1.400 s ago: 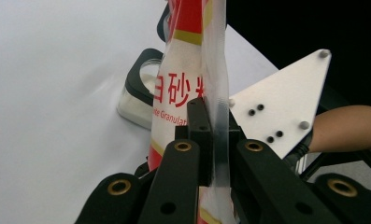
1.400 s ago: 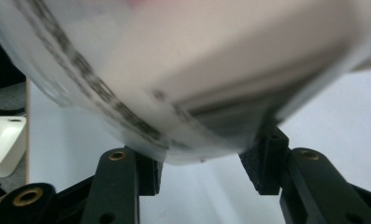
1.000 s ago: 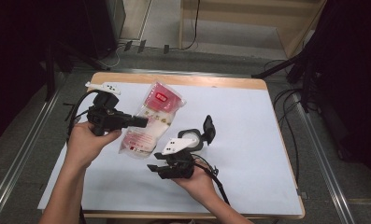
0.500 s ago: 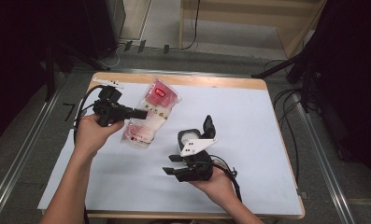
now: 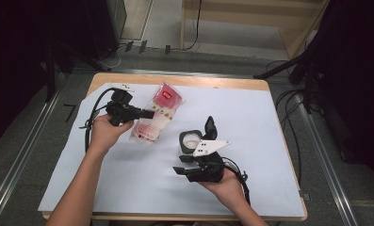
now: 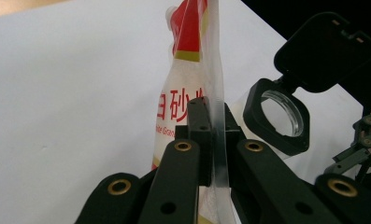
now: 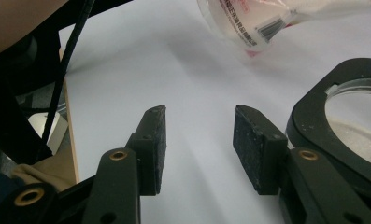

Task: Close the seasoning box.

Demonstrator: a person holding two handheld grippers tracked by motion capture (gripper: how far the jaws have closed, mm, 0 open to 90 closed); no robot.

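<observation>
The right gripper has backed off the sugar bag, jaws now spread (container beside it, lid open); the left gripper alone pinches the bag, lifted above the surface, ready for pouring

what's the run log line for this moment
left gripper: shut on clear red-labelled sugar bag | right gripper: open | black-lidded jar: lid open

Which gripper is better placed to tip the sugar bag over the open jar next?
Left. The left gripper is already shut on the sugar bag, lifted beside the open jar. The right gripper is open, holding nothing, next to the jar.
</observation>
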